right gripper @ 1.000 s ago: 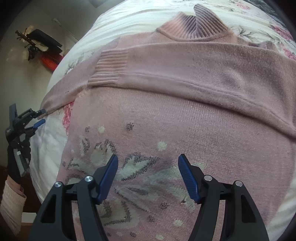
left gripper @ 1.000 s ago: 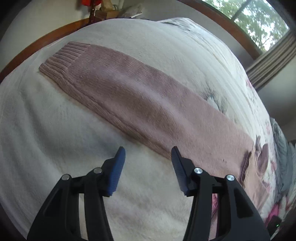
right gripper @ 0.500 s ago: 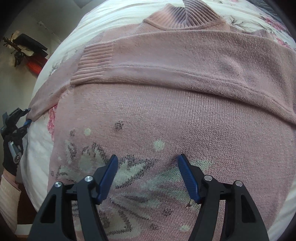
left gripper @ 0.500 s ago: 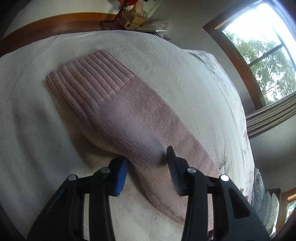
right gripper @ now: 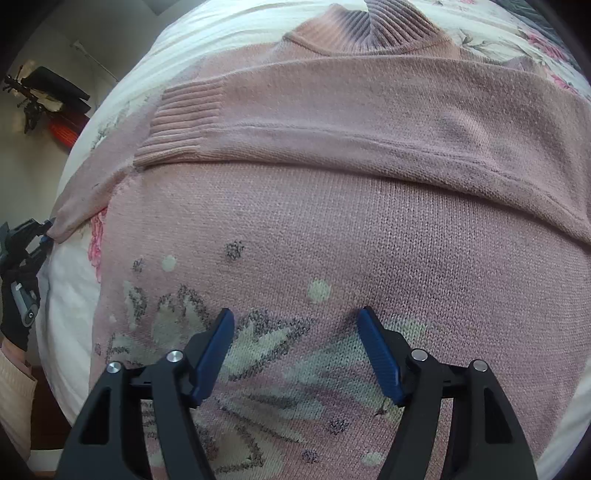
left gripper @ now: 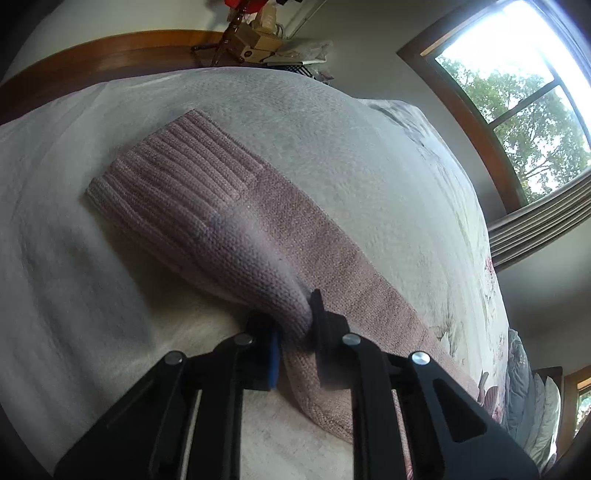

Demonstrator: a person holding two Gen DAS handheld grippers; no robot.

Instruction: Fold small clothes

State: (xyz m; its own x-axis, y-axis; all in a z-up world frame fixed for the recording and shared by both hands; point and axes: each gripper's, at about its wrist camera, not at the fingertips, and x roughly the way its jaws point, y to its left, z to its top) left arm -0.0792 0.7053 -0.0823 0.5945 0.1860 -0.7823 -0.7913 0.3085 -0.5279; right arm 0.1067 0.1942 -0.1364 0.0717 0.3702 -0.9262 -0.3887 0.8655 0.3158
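Observation:
A pink knitted sweater (right gripper: pixel 369 229) with a pale flower pattern lies flat on the bed, its ribbed collar (right gripper: pixel 365 29) at the far end. One sleeve (right gripper: pixel 332 110) is folded across the chest, cuff to the left. The other sleeve (left gripper: pixel 229 221) stretches out over a white blanket (left gripper: pixel 55 258), ending in a ribbed cuff (left gripper: pixel 177 170). My left gripper (left gripper: pixel 295 325) is shut on that sleeve's near edge, which bunches up between the pads. It also shows at the left edge of the right wrist view, left gripper (right gripper: pixel 44 230) pinching the sleeve. My right gripper (right gripper: pixel 295 332) hovers open over the flower pattern.
A wooden bed frame (left gripper: pixel 110 48) curves behind the blanket, with boxes and clutter (left gripper: pixel 255 40) past it. A window (left gripper: pixel 524 92) and curtain (left gripper: pixel 535 221) lie to the right. A gloved hand (right gripper: pixel 16 306) holds the left gripper. Floral bedding (right gripper: pixel 546 40) surrounds the sweater.
My left gripper moved along the sleeve toward the cuff and shut on the sleeve's edge, lifting it slightly. The right gripper drifted a little nearer the sweater and stayed open.

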